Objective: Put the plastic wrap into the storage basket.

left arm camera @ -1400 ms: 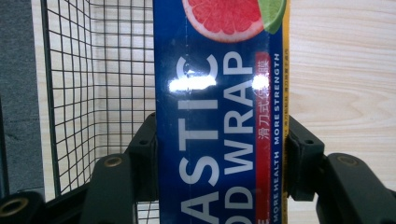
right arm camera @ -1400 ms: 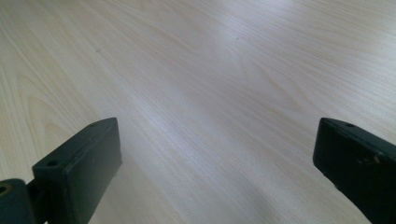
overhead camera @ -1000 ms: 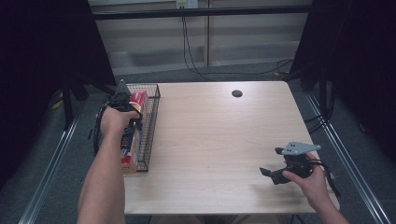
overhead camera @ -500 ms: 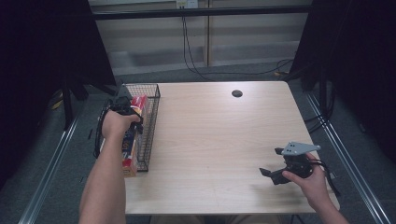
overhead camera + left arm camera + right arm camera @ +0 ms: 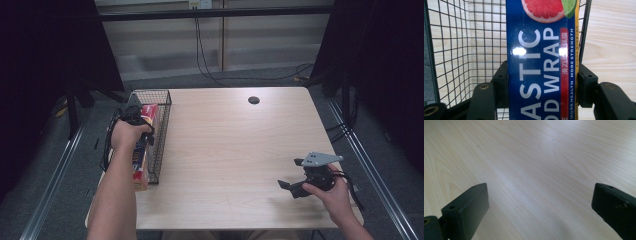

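A long blue box of plastic food wrap (image 5: 541,62) with a grapefruit picture is clamped between my left gripper's (image 5: 541,82) black jaws, one pad on each long side. In the high view the left gripper (image 5: 137,122) holds the box (image 5: 140,175) lengthwise over the black wire basket (image 5: 162,130) at the table's left edge. The box's red far end is inside the basket and its near end reaches the basket's near rim. My right gripper (image 5: 290,173) rests at the table's near right, and its jaws (image 5: 540,205) stand wide open over bare wood.
The basket's mesh walls (image 5: 461,50) rise close on both sides of the box. A light wooden table (image 5: 225,150) has a small dark round cap (image 5: 253,100) at its far middle. Cables and metal rails run along the floor around the table.
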`<state>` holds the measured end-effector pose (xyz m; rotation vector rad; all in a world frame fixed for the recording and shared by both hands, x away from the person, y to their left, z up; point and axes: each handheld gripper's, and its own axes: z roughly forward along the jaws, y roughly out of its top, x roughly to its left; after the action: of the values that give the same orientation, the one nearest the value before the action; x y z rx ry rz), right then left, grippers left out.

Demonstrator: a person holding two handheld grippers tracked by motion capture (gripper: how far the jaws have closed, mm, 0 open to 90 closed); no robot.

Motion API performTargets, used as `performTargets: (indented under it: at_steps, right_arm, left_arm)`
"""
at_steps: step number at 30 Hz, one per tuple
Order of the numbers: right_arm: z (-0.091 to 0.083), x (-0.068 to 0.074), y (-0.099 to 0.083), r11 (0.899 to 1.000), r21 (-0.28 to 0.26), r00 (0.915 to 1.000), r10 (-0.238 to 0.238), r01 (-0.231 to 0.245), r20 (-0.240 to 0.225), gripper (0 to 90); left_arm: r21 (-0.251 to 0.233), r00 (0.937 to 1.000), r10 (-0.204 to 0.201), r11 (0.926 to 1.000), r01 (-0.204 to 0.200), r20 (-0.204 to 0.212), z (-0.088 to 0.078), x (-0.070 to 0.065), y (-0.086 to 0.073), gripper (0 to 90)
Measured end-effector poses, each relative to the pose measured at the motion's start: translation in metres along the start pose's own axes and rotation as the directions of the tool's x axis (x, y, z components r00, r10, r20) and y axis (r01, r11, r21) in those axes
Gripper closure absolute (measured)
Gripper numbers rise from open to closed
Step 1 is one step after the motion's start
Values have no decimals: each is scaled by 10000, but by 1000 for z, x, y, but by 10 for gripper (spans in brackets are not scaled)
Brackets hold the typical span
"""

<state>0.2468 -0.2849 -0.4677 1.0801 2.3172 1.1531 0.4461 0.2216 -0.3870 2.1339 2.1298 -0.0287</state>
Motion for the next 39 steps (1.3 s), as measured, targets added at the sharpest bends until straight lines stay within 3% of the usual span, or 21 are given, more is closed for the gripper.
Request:
performTargets:
  at_steps: [15,18,20,39]
  right_arm:
    - [1,0,1,10000,-13,10000,53,-53,8,9]
    - [2,0,1,10000,10,10000,53,-53,4,9]
    - [2,0,1,10000,1,10000,36,-36,-12,9]
    - [3,-1,1,10000,5,9999,75,-75,-112,9]
  left_arm:
    - [-85,9998,-169,9998,167,-142,6,3,1,427]
    - [173,9999,7,9999,-5,-105,7,3,1,426]
    - [60,9998,-193,9998,194,-100,9,2,1,427]
    - [43,9994,-203,9998,204,-285,12,1,1,423]
